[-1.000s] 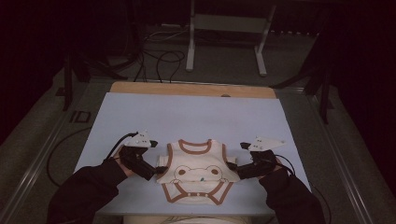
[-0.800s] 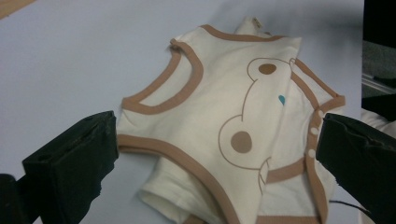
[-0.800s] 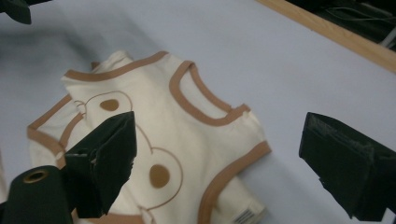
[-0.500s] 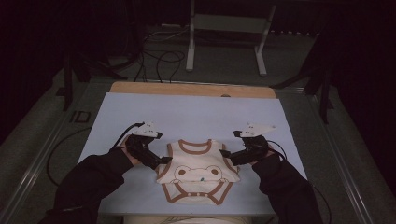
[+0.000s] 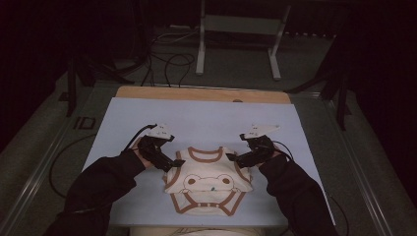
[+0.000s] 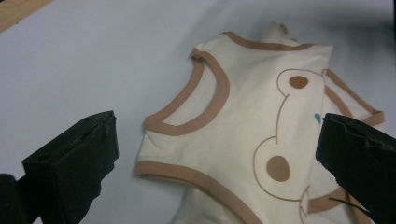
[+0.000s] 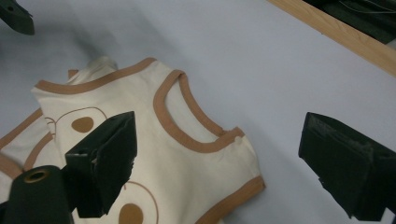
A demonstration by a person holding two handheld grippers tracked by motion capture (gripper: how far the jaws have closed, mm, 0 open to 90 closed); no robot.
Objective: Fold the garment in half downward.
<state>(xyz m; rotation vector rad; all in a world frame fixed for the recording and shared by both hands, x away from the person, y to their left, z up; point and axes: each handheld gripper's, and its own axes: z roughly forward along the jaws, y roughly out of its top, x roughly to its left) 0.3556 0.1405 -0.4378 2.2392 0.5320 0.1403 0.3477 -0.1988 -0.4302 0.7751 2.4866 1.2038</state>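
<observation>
A cream baby bodysuit (image 5: 209, 184) with brown trim and a printed animal face lies flat on the light blue sheet, neck opening away from the person. My left gripper (image 5: 169, 162) hovers at its left shoulder and my right gripper (image 5: 237, 158) at its right shoulder. In the left gripper view the bodysuit (image 6: 233, 130) lies between the wide-apart jaws of my left gripper (image 6: 215, 158), which holds nothing. In the right gripper view my right gripper (image 7: 224, 163) is open over the sleeve edge and neckline of the bodysuit (image 7: 196, 172).
The light blue sheet (image 5: 206, 120) covers the table, with a wooden strip (image 5: 201, 93) along the far edge. Beyond it a metal stand (image 5: 238, 44) and cables (image 5: 167, 59) are on the floor. The person's dark sleeves come in from the bottom.
Both grippers have moved away from the person and slightly inward, from the bodysuit's sides up to its shoulders. The bodysuit has stayed put.
</observation>
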